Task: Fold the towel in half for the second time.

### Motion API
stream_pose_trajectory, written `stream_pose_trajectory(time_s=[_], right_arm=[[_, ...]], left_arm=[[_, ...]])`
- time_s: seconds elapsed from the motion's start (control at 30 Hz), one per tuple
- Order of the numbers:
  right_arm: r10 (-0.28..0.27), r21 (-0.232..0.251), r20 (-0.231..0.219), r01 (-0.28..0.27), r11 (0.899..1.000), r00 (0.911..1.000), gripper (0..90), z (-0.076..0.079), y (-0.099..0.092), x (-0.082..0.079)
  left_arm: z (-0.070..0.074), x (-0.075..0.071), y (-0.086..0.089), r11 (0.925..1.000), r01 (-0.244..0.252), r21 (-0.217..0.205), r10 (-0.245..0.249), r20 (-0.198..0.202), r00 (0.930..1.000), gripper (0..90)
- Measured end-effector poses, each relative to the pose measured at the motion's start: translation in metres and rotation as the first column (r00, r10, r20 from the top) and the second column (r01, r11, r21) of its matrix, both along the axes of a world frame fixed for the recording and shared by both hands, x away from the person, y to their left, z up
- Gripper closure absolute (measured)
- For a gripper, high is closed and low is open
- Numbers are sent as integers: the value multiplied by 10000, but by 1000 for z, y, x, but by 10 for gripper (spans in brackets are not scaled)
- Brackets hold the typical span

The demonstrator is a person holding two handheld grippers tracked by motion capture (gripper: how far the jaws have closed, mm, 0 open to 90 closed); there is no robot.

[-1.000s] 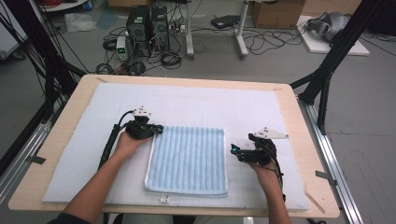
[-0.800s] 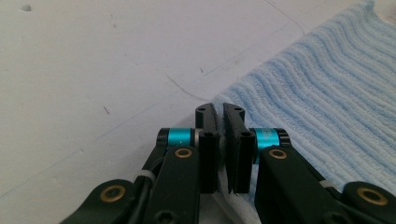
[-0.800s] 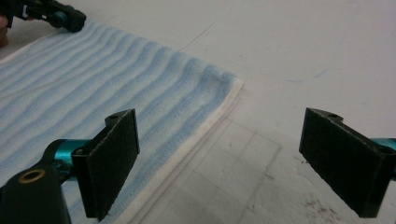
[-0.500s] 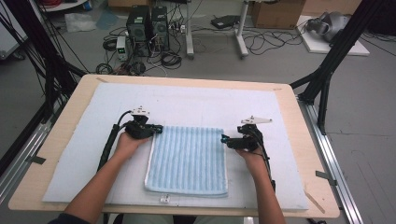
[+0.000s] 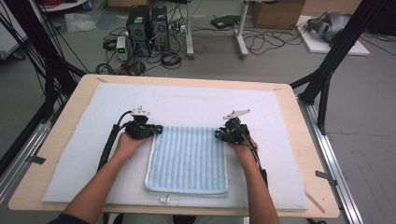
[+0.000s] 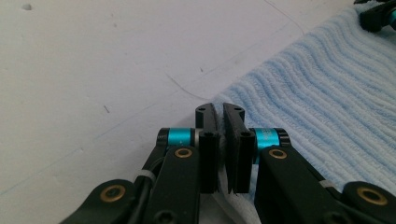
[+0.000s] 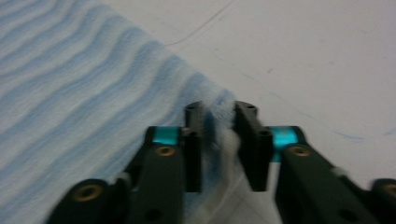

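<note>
A folded light-blue ribbed towel (image 5: 187,158) lies on the white mat (image 5: 187,100). My left gripper (image 5: 158,129) rests at the towel's far left corner. In the left gripper view its jaws (image 6: 219,109) stand pressed nearly together where the towel's (image 6: 327,93) edge runs in under them. My right gripper (image 5: 218,135) sits at the far right corner. Its jaws (image 7: 220,109) have just been closing, and a bunched bit of the towel (image 7: 70,84) is pinched between the pads. The right gripper's tip (image 6: 378,14) shows far off in the left gripper view.
The mat covers most of a wooden table (image 5: 306,140). A small white tag (image 5: 164,199) lies by the towel's near edge. Black frame posts (image 5: 327,74) stand at the table's sides, and computers and cables (image 5: 144,23) sit on the floor beyond.
My right gripper moved left from beside the towel to its far right corner and closed on it. The left gripper and the towel stayed where they were.
</note>
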State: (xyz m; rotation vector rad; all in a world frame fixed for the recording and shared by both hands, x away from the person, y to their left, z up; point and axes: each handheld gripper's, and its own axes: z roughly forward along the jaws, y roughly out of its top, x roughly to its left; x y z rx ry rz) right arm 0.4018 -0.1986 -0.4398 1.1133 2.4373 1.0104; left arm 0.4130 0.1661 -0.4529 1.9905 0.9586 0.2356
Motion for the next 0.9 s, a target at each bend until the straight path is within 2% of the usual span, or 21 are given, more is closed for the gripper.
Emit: stream_pose_trajectory(time_s=[0.03,0.13,0.2,0.27,0.4,0.5,0.6,0.63,0.67,0.73,0.8,0.9], right_arm=[[-12,-147,41,13,9999,10000,806,1,2,-1],[-111,-11,-131,111,9999,9999,821,1,2,0],[-169,178,-104,171,9997,9998,825,1,-1,2],[-211,229,139,208,9995,9997,826,1,-2,4],[-401,338,584,382,9987,9975,829,6,-1,12],[-520,380,826,489,9981,9952,832,9,0,18],[-765,697,879,705,9951,9932,832,14,0,26],[-853,794,936,779,9938,9920,832,16,0,27],[-953,949,1073,852,9918,9897,833,18,-1,28],[-915,1170,1010,795,9900,9907,832,18,-3,27],[-831,1176,908,722,9904,9924,833,19,-4,25],[-745,1308,1040,606,9896,9918,835,21,-6,20]], left_arm=[[0,0,0,10000,8,16,-8,12,10000,847],[0,0,0,10000,-50,-2,50,0,10000,851],[1,2,2,9992,-303,-274,303,13,9995,854],[2,4,4,9974,-452,-554,460,129,9989,855],[9,13,7,9956,-676,-649,701,361,9969,855],[18,24,10,9912,-861,-1007,912,470,9947,855],[26,30,12,9873,-936,-1282,1009,521,9935,854],[29,30,12,9847,-956,-1456,1053,607,9926,854],[30,29,13,9845,-891,-1510,992,604,9932,854],[33,26,15,9861,-662,-1525,757,579,9954,853],[36,22,17,9839,-554,-1701,675,662,9955,851],[37,14,17,9830,-447,-1783,600,812,9949,850]])
